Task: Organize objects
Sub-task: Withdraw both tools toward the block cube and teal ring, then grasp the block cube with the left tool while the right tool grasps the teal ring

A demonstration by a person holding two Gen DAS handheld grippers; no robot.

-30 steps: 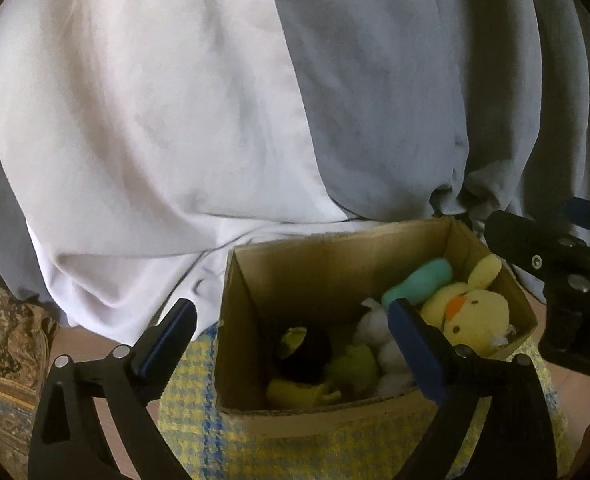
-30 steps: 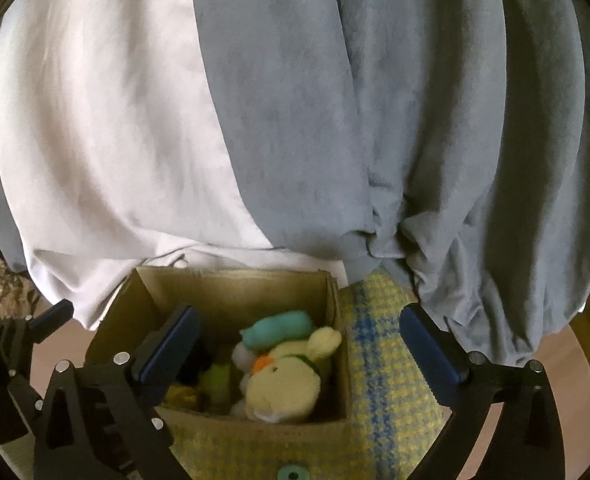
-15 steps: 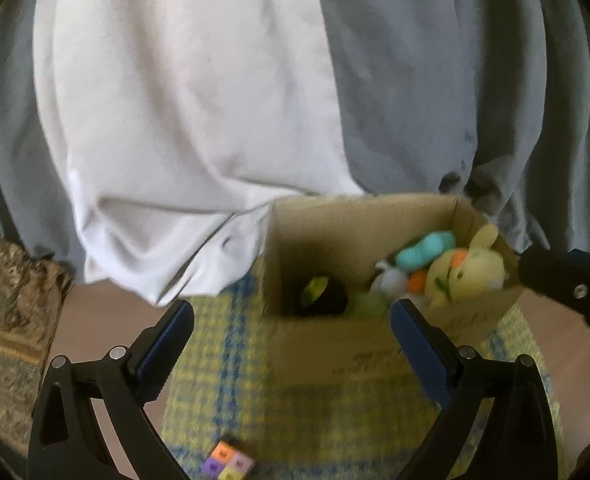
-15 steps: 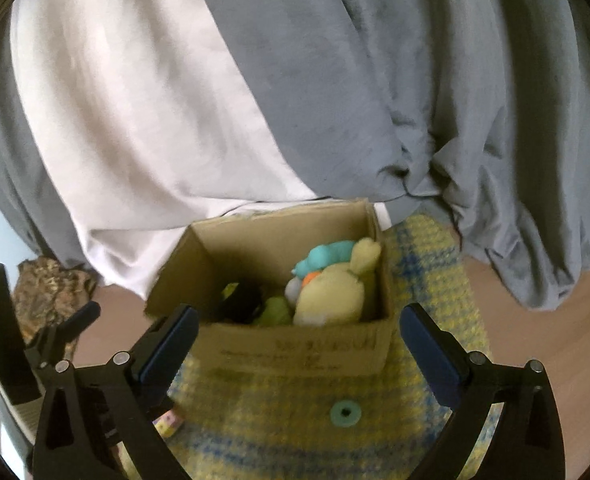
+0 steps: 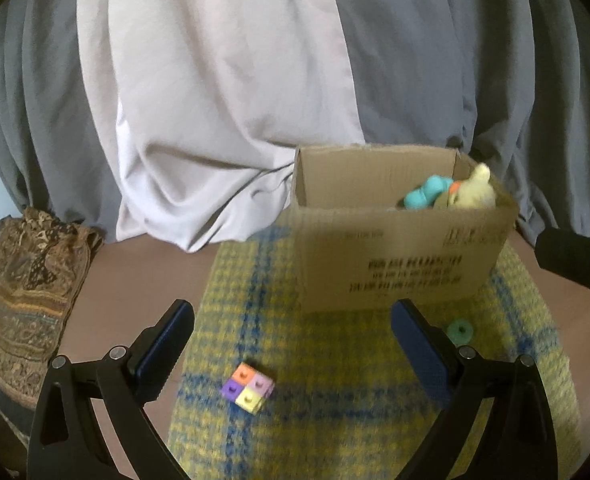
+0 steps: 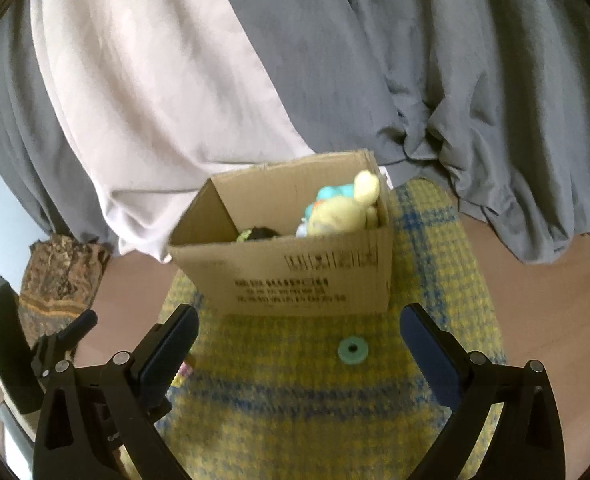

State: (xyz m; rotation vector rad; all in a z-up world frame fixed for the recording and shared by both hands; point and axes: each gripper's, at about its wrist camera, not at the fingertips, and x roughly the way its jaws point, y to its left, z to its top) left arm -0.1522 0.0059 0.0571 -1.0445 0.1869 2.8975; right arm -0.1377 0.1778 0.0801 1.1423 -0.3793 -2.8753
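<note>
A cardboard box (image 5: 399,264) (image 6: 295,276) stands on a yellow and blue checked mat (image 5: 335,392) (image 6: 335,408). Inside it lie a yellow plush toy (image 5: 475,196) (image 6: 339,208), a teal plush piece (image 5: 427,194) (image 6: 331,194) and a dark toy (image 6: 261,233). A four-coloured block cluster (image 5: 248,387) rests on the mat in front of my left gripper (image 5: 295,344), which is open and empty. A teal ring (image 6: 352,347) (image 5: 460,330) lies on the mat before my right gripper (image 6: 299,344), open too with nothing in it.
Grey and white curtains (image 5: 255,80) hang behind the box down to the brown floor (image 5: 135,280). A patterned brown fabric bundle (image 5: 27,276) (image 6: 61,276) sits at the left. The other gripper's body (image 5: 575,260) shows at the right edge of the left wrist view.
Both grippers have pulled back and away from the box. The box looks smaller, and the block cluster and teal ring on the mat have come into view.
</note>
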